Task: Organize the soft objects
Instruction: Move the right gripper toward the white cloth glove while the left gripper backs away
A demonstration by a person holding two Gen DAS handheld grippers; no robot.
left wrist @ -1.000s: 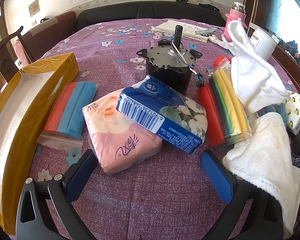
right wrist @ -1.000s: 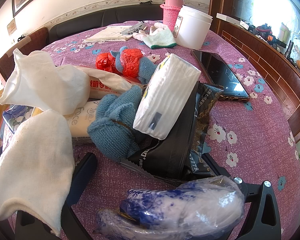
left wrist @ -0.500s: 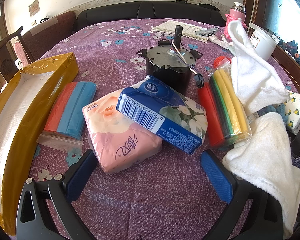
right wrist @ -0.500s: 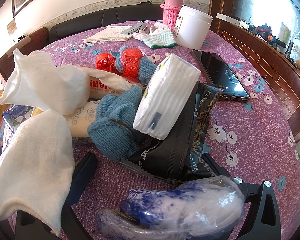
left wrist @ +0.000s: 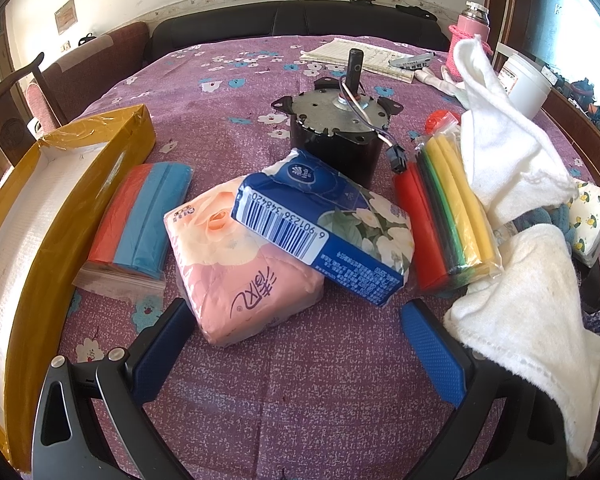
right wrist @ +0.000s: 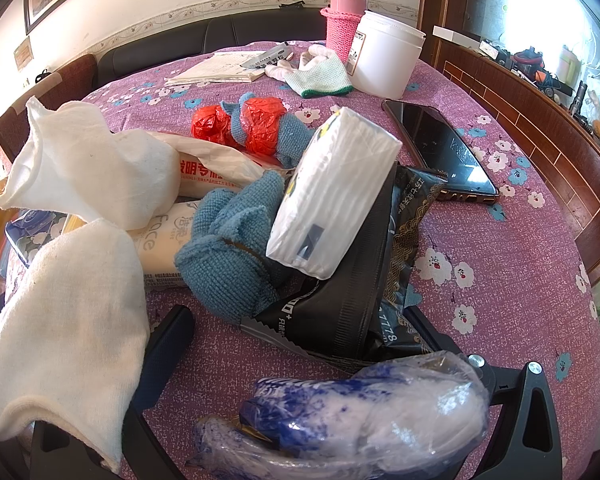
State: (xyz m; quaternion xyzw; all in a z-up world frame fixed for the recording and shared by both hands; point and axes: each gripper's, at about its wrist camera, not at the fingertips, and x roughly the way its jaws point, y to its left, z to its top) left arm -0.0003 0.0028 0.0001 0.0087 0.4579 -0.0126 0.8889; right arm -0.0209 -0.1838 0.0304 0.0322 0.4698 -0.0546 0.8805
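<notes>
The right gripper point(right wrist: 296, 344) is mostly hidden: a white towel point(right wrist: 66, 320) drapes over its left finger and a clear bag of blue-and-white stuff point(right wrist: 352, 420) lies across the bottom of the view, covering the right finger, so I cannot tell how its jaws stand. What the bag holds is too crumpled to make out. The left gripper point(left wrist: 296, 346) is wide apart and empty, low over the purple cloth point(left wrist: 300, 400), its blue pads either side of the near end of a pink tissue pack point(left wrist: 240, 268).

A yellow box point(left wrist: 60, 216) at the left, cut off by the frame edge, shows only a white lining inside. A zip bag point(left wrist: 446, 216) holds red, green and yellow strips running away from the camera; another point(left wrist: 140, 218) holds red and blue sheets, just beside the box.

A blue tissue pack point(left wrist: 324, 228) lies slantwise across the pink one, barcode end to the left, its far side against a black motor point(left wrist: 336, 132). In the right view a white tissue pack point(right wrist: 332, 196) leans tilted on a black pouch point(right wrist: 348, 304), beside a blue cloth point(right wrist: 228, 260)
</notes>
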